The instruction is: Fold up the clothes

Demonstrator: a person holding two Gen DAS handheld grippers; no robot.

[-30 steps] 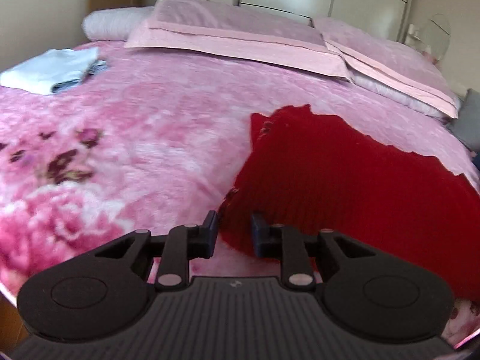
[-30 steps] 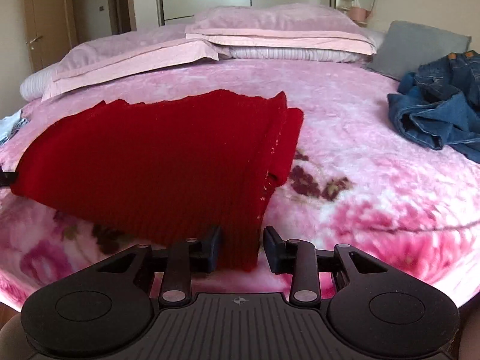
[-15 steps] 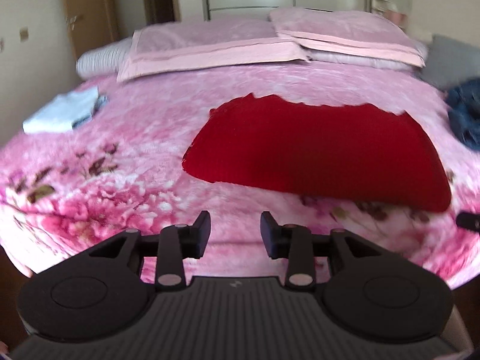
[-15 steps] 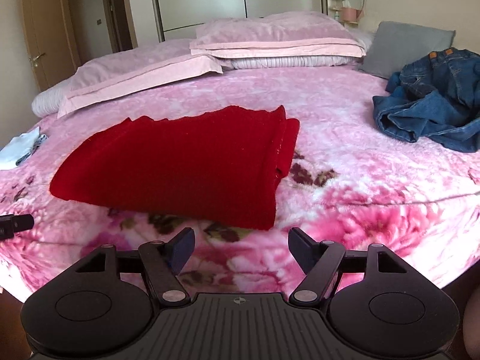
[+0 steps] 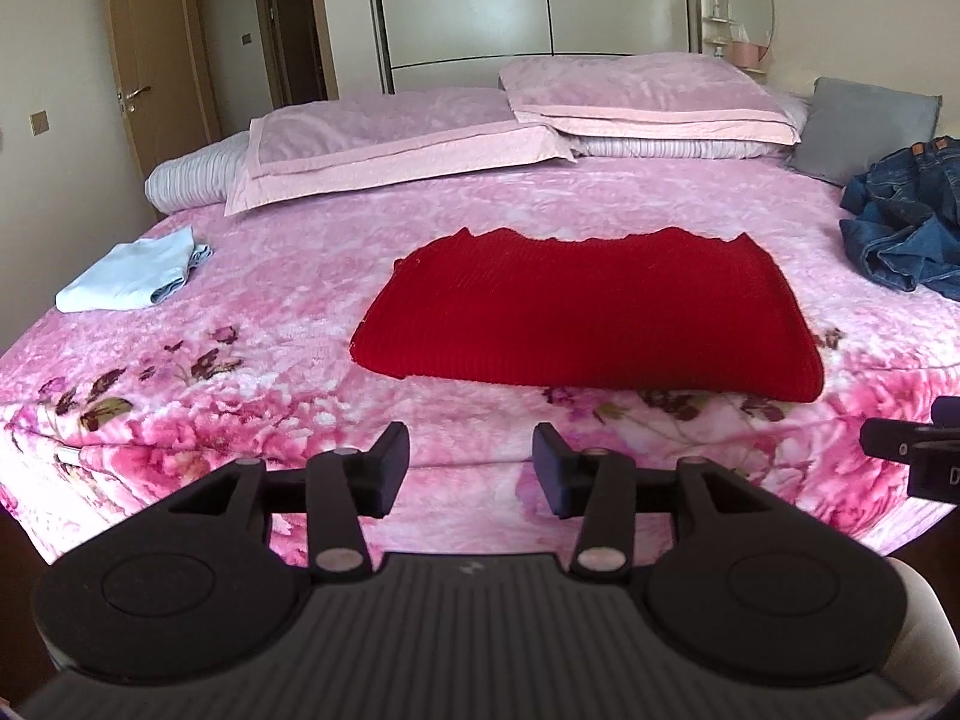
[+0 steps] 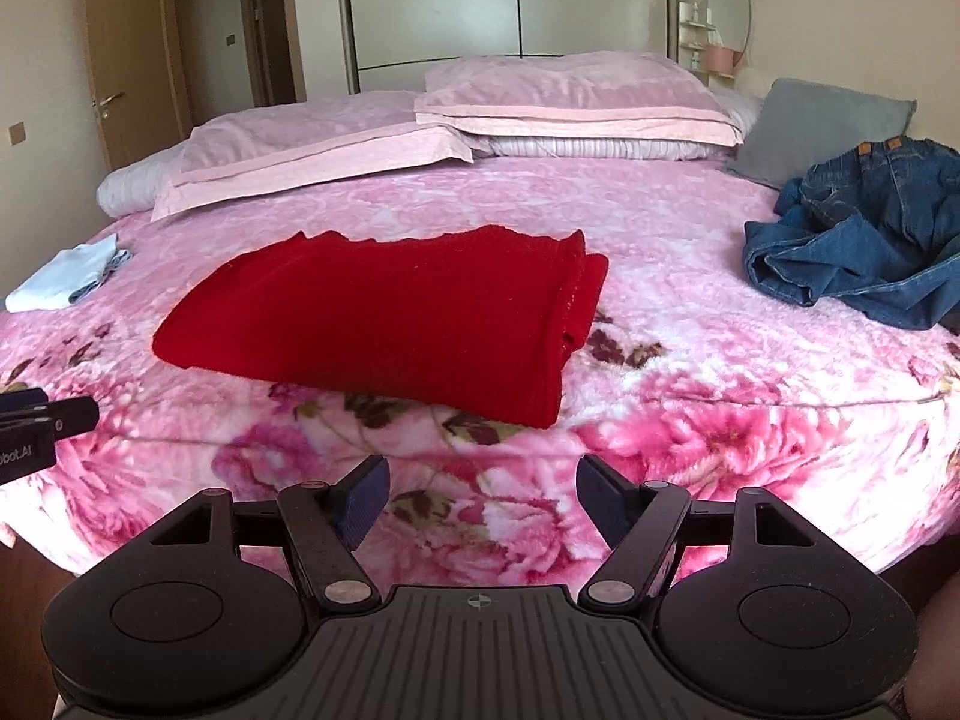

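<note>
The red knitted garment (image 5: 591,324) lies folded flat on the near middle of the bed (image 5: 300,276), its layered edges showing at the right end in the right wrist view (image 6: 384,324). Far left of it sits a small folded pale blue cloth (image 5: 129,270), well apart. To the far right a crumpled pair of blue jeans (image 6: 864,252) lies loose, with a grey cushion (image 6: 822,126) behind it. Pink pillows (image 5: 540,114) line the far end of the bed.

The left tool (image 5: 471,471) hangs off the near edge of the bed, fingers moderately spread and holding nothing. The right tool (image 6: 480,507) hangs likewise, spread wider and empty. Each tool's tip shows at the edge of the other's view; on the left one, part of a white label reads "obot.AI" (image 6: 18,455), its start cut off.
</note>
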